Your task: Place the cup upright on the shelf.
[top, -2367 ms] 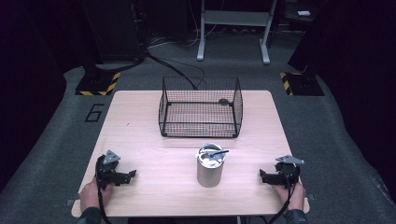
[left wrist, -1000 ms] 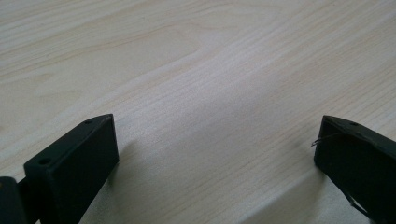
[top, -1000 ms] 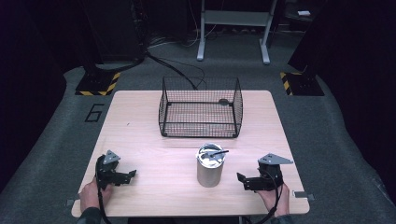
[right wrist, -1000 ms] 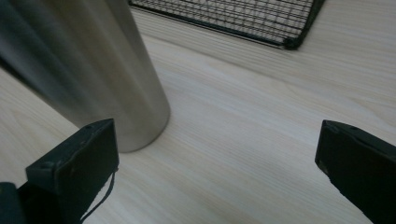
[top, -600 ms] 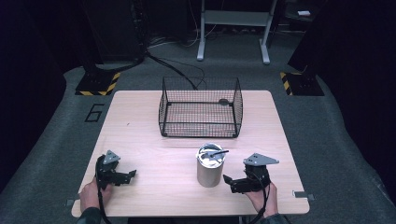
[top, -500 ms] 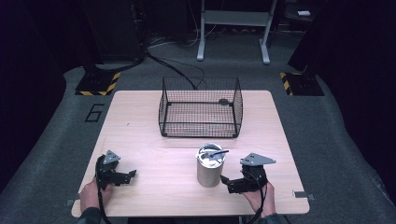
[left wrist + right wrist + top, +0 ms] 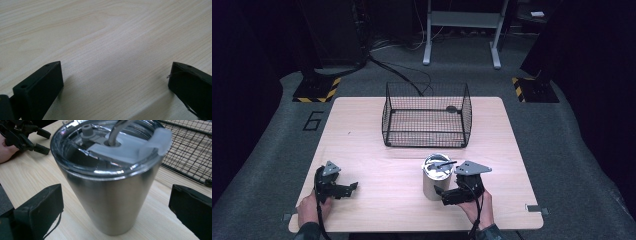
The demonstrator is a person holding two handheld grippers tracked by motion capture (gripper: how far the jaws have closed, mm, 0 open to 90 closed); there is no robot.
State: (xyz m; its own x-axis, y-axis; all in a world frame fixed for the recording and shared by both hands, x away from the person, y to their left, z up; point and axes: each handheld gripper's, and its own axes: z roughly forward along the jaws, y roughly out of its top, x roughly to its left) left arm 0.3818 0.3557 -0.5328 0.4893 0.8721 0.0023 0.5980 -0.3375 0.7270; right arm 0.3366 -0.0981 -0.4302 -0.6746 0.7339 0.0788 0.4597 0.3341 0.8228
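Tumbler [image 7: 435, 176], steel with a clear lid and a straw through it, stood upright on the table [image 7: 377, 155] near the front edge, at about 6 o'clock from the wire basket [image 7: 427, 116]. Main risk, as I judged it: tall, smooth, tapered body, so jaws closing high or off-centre could tip it or let it slip; the lid tab and straw could also catch a jaw. Right gripper [image 7: 446, 195] sat just at the cup's 4 o'clock, jaws spread wide, and in the right gripper view the tumbler [image 7: 107, 182] stood between the two jaws without touching either. Left gripper [image 7: 346, 189] rested well off at 9 o'clock, jaws wide over bare wood, holding nothing.
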